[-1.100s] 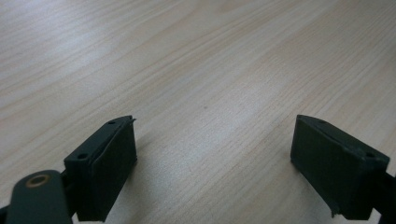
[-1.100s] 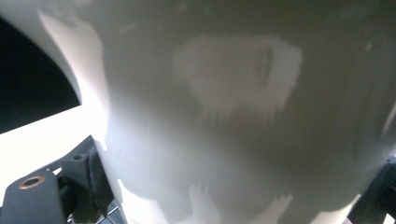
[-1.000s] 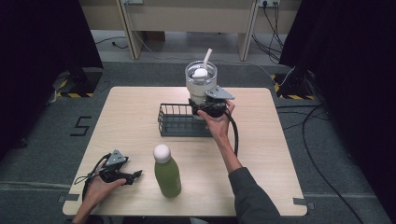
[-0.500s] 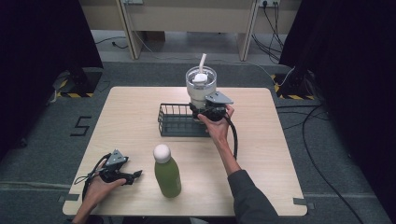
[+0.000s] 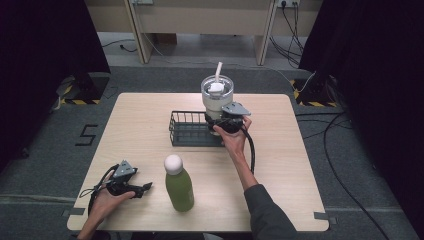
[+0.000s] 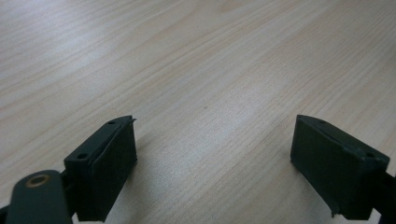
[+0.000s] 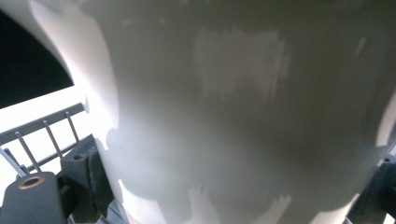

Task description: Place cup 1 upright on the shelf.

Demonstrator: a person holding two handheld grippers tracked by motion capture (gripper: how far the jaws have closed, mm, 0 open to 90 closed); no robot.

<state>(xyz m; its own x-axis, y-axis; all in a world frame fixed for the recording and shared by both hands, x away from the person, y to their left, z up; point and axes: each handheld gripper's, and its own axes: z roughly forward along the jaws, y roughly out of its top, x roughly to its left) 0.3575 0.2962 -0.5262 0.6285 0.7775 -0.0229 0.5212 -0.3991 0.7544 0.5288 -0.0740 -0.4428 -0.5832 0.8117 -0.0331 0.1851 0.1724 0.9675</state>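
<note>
Gripping the white tumbler (image 5: 216, 102) low on its body, my right claw (image 5: 226, 121) is clenched on it, one jaw on each flank as the right claw view shows, with the cup's wall (image 7: 243, 107) pressed close against the camera. The tumbler stands upright at the right end of the black wire basket (image 5: 190, 131); whether its base rests inside the basket or hangs just above the wires I cannot tell. A clear lid and a pale straw (image 5: 218, 71) top it, the straw leaning slightly. My left claw (image 5: 141, 188) lies released near the front left corner of the tabletop (image 5: 310, 175), jaws wide apart over bare wood and grasping nothing. A green bottle (image 5: 178, 185) with a white cap stands just beside it, well apart from the basket. Risks noted: the hold sits low on a tall, top-heavy cup, so any sideways tug could tilt it and spill through the lid opening. The smooth wall may slip between the pads if my squeeze slackens. Dragging rather than lifting could catch the base on the basket rim and pull the light basket along.
</note>
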